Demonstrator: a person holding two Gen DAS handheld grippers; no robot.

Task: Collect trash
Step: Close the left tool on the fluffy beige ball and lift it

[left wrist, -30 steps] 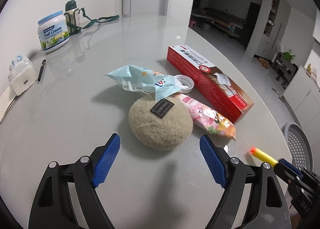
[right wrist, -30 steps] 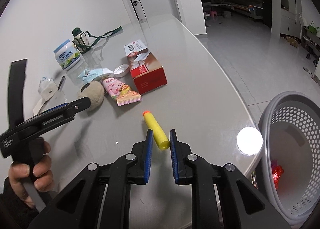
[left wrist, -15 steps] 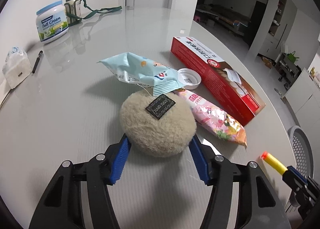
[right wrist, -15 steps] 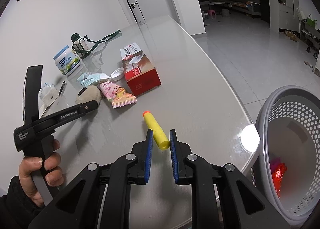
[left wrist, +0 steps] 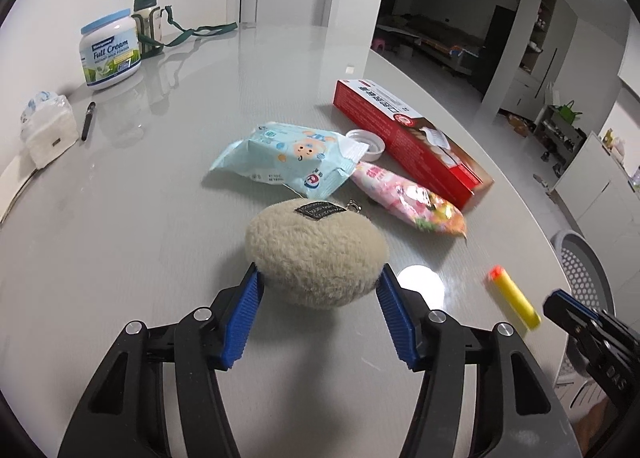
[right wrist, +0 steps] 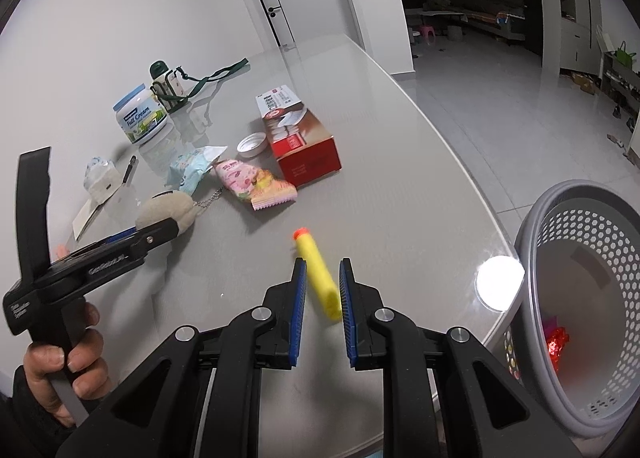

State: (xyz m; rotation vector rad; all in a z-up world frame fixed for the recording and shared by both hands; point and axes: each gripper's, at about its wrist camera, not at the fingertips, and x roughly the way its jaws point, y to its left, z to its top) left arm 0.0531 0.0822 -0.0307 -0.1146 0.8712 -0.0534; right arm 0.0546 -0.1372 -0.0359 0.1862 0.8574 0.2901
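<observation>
A beige plush pouch (left wrist: 316,254) with a black label and a short chain sits on the grey table (left wrist: 160,218). My left gripper (left wrist: 319,278) is shut on it, blue pads pressed into both sides. In the right wrist view the pouch (right wrist: 168,210) shows just past the left gripper's fingers (right wrist: 160,230). My right gripper (right wrist: 323,264) is shut on a yellow foam dart (right wrist: 318,278) with an orange tip, near the table's edge. A grey mesh basket (right wrist: 532,226) stands beside the table at the right, with a red foil wrapper (right wrist: 558,342) in it.
Behind the pouch lie a light-blue wipes pack (left wrist: 288,158), a pink snack packet (left wrist: 404,194), a white cap (left wrist: 366,140) and a long red box (left wrist: 408,138). At the far left stand a milk powder tub (left wrist: 110,50), a strapped bottle (left wrist: 148,22), a tissue pack (left wrist: 48,130) and a pen (left wrist: 88,120).
My left gripper moved forward around the plush pouch and closed on it. The pouch now sits a little apart from the wipes pack. The right gripper kept still with the dart.
</observation>
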